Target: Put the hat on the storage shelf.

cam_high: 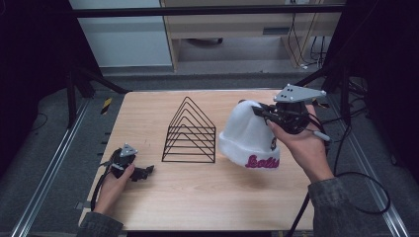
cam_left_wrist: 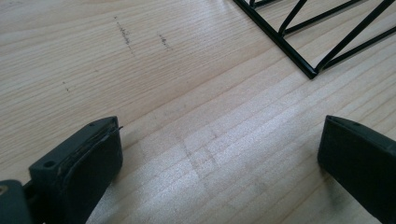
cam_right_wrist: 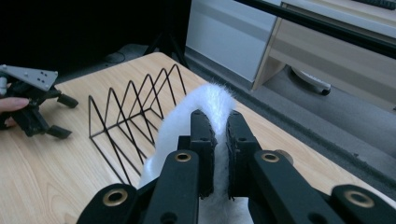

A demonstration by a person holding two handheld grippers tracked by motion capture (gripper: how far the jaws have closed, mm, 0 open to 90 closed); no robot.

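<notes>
High view: the right gripper (cam_high: 267, 114) is clenched on the crown of the white hat (cam_high: 249, 138), held toward the table's (cam_high: 207, 197) right edge, just beside the wire rack (cam_high: 190, 133) at centre. The left gripper (cam_high: 141, 173) rests released near the left edge.

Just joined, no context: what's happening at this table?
A person holds a gripper in each hand. The right gripper is shut on the top of a white beanie, which sits beside a black wire rack on the wooden table. The left gripper rests low on the table left of the rack, jaws open, holding nothing.
</notes>
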